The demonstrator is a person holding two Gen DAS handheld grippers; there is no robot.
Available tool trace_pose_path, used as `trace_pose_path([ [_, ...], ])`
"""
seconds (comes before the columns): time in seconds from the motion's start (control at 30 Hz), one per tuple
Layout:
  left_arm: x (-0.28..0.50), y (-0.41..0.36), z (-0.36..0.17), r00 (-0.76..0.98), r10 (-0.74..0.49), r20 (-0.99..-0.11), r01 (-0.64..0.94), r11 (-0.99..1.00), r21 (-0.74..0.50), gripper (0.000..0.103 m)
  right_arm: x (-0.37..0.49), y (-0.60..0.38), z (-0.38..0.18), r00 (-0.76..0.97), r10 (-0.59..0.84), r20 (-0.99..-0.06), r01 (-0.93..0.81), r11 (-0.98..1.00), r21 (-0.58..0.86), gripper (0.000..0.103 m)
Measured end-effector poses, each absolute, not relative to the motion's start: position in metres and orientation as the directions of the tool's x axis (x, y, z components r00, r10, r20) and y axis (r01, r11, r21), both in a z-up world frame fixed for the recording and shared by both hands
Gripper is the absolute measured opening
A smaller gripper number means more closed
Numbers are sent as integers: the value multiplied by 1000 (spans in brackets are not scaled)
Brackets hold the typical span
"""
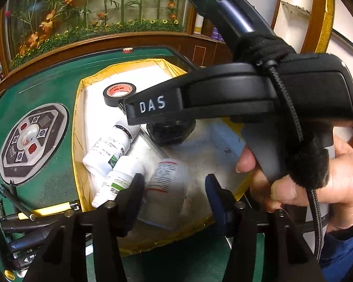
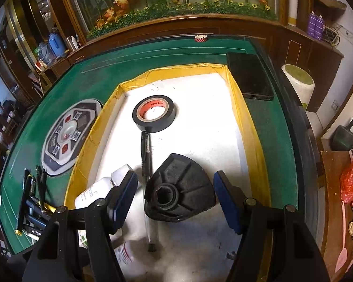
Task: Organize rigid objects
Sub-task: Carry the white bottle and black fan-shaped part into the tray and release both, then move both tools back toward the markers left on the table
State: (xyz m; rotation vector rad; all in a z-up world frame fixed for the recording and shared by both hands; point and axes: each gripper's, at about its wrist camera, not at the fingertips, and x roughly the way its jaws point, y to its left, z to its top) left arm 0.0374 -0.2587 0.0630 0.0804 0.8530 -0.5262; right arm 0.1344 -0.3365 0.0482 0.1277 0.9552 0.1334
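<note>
A yellow-rimmed tray (image 1: 76,141) with a white floor lies on the green table. My left gripper (image 1: 175,185) is open; a blurred white bottle with a red-striped label (image 1: 167,178) sits between its fingers, clear of the right pad. Two more white bottles (image 1: 113,150) (image 1: 120,181) lie to its left. My right gripper (image 2: 175,183) is open around a black fan-shaped plastic part (image 2: 181,188) resting on the tray floor, with a gap at the left pad. A black pen (image 2: 146,155) lies beside the part, and a black tape roll (image 2: 154,114) lies farther back.
A dark phone (image 2: 249,77) lies on the table right of the tray. Several pens and tools (image 2: 33,195) are piled at the left front, beside the round control panel (image 2: 70,136). A red-and-white chip (image 2: 201,38) sits at the far edge. A hand (image 1: 317,183) holds the right gripper's handle.
</note>
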Motion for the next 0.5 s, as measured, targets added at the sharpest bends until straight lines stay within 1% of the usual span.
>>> trace_pose_path([
  [0.23,34,-254,65,551,-413,-725,472,871,-137,64,130,-341,57,595,167,-786,-44,984,175,66],
  [0.43,24,-238,74,593,-404,-697,449,884,-131,67,126,-347,66,622,168,-765,-25,980,196,66],
  [0.5,18,-228,80,601,-414,-684,442,885,-147,67,124,-349,69,630,171,-758,-21,979,203,66],
])
